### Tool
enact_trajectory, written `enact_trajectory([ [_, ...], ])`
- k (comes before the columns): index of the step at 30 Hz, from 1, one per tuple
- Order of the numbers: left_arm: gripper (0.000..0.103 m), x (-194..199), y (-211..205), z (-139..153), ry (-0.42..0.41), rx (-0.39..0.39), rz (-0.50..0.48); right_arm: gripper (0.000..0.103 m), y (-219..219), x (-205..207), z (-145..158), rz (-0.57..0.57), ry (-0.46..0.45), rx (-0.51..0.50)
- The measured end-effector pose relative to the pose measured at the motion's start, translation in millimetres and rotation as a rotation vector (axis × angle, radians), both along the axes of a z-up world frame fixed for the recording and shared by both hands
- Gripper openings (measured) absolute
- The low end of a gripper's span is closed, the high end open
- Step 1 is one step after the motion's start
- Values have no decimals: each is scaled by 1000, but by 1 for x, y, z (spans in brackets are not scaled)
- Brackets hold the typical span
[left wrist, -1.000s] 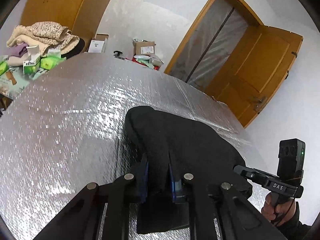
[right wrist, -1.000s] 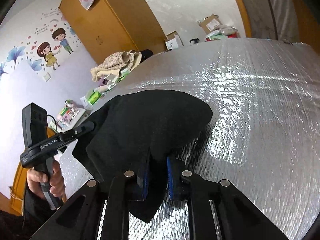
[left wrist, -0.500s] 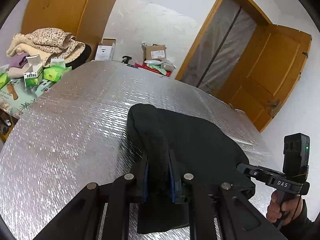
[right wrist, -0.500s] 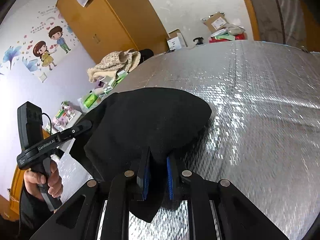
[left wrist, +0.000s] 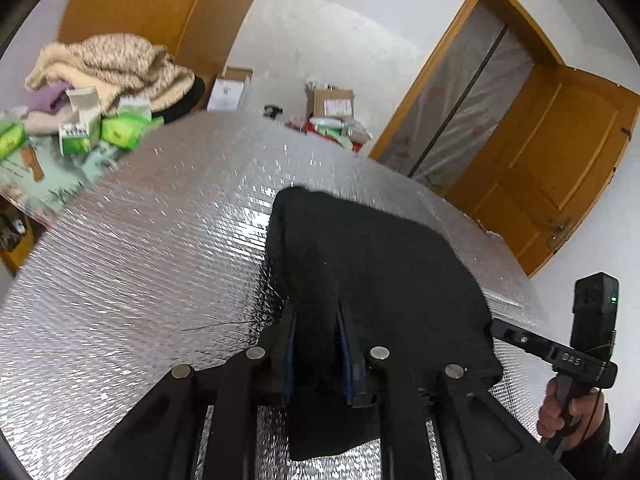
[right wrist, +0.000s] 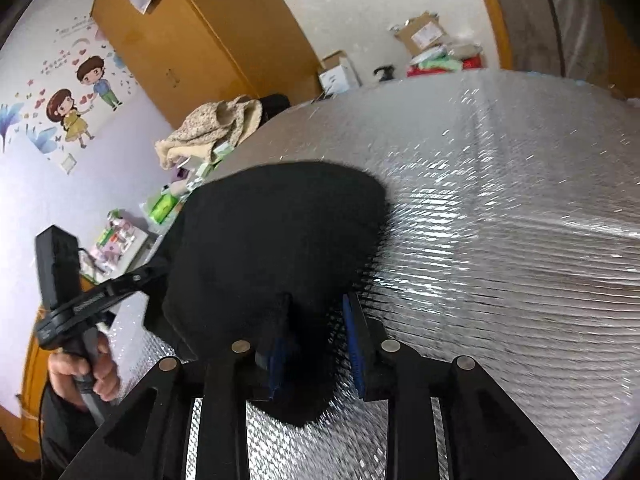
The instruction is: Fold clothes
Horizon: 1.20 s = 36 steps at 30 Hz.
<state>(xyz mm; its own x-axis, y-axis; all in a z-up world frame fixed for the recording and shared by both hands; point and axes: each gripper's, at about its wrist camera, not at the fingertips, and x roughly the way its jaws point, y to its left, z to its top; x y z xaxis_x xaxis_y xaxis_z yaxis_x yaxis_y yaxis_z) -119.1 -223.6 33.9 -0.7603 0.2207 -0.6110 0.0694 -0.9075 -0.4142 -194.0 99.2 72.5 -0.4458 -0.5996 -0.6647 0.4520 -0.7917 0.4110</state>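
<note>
I see the silver foil-covered desk [left wrist: 132,264] filling both views, with the folded black garment [left wrist: 372,264] lying on its near part, bunched up toward me. Bare foil stretches far and left of it in the left view and far and right in the right view; the desk's far edge curves well beyond the cloth. A heap of beige clothes [left wrist: 108,68] and green boxes [left wrist: 120,130] sit past the far-left edge. My left gripper [left wrist: 316,344] has a ridge of black cloth running between its fingers, which are easing apart but look to be touching the fabric on both sides. My right gripper [right wrist: 316,340] is opening too: the cloth lies against its left finger, while the right finger [right wrist: 354,340] stands clear over foil. A second ago both pairs pinched the cloth tightly, and the right gap is now plainly wider
</note>
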Motion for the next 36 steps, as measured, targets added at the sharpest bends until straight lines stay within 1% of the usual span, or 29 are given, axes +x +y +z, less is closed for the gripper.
enact_trajectory([
  [3, 18, 9, 3, 8, 30, -31, 23, 28, 2, 17, 13, 22, 43, -23],
  [5, 18, 11, 5, 13, 50, -50, 31, 28, -3, 25, 18, 57, 67, -25],
  [7, 18, 6, -1, 7, 27, -33, 36, 28, -11, 31, 21, 98, 87, -15],
  [9, 18, 2, -7, -2, -21, -18, 56, 28, -19, 33, 16, 121, 76, 3],
  [11, 19, 6, -8, -5, -30, 3, 56, 28, -23, 28, 2, 121, 24, 37],
  [12, 19, 9, -5, -4, -32, -11, 54, 28, -22, 27, -1, 120, 13, 36],
  [14, 19, 12, -1, -4, -45, -30, 48, 28, -20, 26, -3, 121, 5, 28],
  [17, 18, 20, 0, -4, -54, -14, 49, 28, -18, 27, -3, 120, 5, 27],
  [20, 18, 38, -4, 5, -16, 2, 99, 28, -16, 29, 3, 110, 24, 24],
  [22, 18, 53, -8, 17, 40, 17, 135, 28, -14, 30, 6, 101, 28, 14],
  [24, 18, 60, -6, 24, 86, 37, 125, 28, -12, 28, 6, 91, 25, 6],
  [27, 18, 48, 4, 17, 50, -5, 78, 28, -11, 25, 3, 77, 13, -4],
  [28, 18, 39, 6, 4, -3, -20, 75, 28, -11, 25, 1, 74, 7, -3],
  [31, 18, 28, 3, -22, -69, -3, 85, 28, -10, 27, 2, 71, 2, 2],
  [34, 18, 34, 2, -17, -82, 8, 103, 28, -9, 30, 3, 69, 0, 8],
  [36, 18, 46, 6, -12, -70, 14, 104, 28, -6, 33, 5, 66, 5, 11],
])
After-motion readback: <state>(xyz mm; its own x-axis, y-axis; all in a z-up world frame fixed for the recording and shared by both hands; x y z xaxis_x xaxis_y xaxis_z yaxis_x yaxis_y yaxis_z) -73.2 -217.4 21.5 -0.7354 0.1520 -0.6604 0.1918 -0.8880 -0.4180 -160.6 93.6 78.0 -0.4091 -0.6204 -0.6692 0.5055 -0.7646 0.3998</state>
